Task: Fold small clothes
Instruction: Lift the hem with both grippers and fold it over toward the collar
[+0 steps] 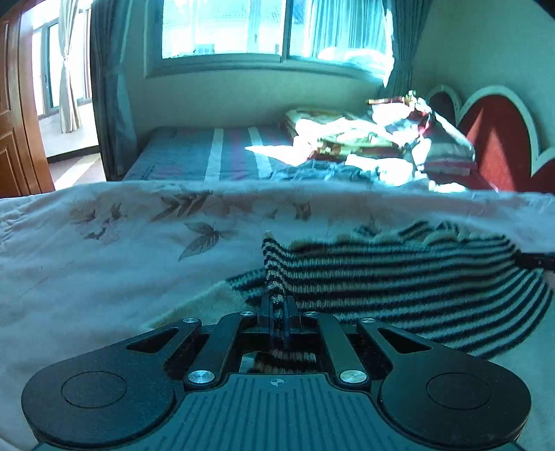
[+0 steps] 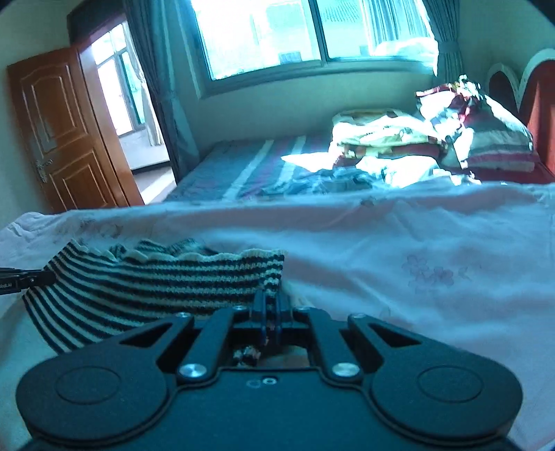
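Observation:
A small knitted garment with black and cream stripes (image 1: 399, 277) lies on a white floral sheet (image 1: 104, 270). My left gripper (image 1: 276, 305) is shut on the garment's left corner, which stands up pinched between the jaws. My right gripper (image 2: 272, 308) is shut on the garment's (image 2: 156, 284) right corner. The garment hangs stretched between the two grippers, slightly lifted off the sheet (image 2: 416, 260). The right gripper's tip shows at the right edge of the left wrist view (image 1: 536, 261); the left gripper's tip shows at the left edge of the right wrist view (image 2: 20, 279).
Beyond the floral sheet stands a bed with a striped cover (image 1: 222, 152), piled bedding and pillows (image 1: 381, 138), and a red headboard (image 1: 499, 128). A window (image 1: 270, 31) is on the far wall. A wooden door (image 2: 66, 132) stands open at the left.

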Available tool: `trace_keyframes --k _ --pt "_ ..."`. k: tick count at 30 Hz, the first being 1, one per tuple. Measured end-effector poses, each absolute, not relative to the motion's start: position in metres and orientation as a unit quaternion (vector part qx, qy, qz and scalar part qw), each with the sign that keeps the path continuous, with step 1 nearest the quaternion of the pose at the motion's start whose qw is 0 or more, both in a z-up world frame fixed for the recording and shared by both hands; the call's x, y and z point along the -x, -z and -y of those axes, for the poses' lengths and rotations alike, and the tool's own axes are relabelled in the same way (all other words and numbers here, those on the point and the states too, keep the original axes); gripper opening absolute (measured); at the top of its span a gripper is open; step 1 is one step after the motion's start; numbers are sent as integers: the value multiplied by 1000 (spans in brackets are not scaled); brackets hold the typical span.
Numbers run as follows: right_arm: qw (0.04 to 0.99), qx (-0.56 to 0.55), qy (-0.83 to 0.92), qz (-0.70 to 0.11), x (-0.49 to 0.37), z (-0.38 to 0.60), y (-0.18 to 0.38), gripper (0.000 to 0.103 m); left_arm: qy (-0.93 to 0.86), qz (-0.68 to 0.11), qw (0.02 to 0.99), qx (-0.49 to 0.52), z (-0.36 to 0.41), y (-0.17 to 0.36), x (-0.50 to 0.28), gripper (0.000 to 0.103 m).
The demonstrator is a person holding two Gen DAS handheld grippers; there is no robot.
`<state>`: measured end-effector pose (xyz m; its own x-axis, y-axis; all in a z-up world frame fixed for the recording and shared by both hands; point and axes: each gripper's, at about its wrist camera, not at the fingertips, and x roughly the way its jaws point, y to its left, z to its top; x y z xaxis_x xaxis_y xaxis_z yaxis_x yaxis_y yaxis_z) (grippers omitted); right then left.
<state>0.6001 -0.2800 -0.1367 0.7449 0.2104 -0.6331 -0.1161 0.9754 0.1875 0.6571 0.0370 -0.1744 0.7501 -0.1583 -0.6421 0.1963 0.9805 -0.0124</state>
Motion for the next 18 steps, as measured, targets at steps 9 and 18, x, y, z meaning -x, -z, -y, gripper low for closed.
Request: trace_keyframes --k 9,18 --pt "930 10 -194 -312 -532 229 93 24 93 -269 958 -12 -21 127 -552 56" --pt "908 102 -242 -326 -472 147 123 28 102 -300 947 -58 33 166 -482 60"
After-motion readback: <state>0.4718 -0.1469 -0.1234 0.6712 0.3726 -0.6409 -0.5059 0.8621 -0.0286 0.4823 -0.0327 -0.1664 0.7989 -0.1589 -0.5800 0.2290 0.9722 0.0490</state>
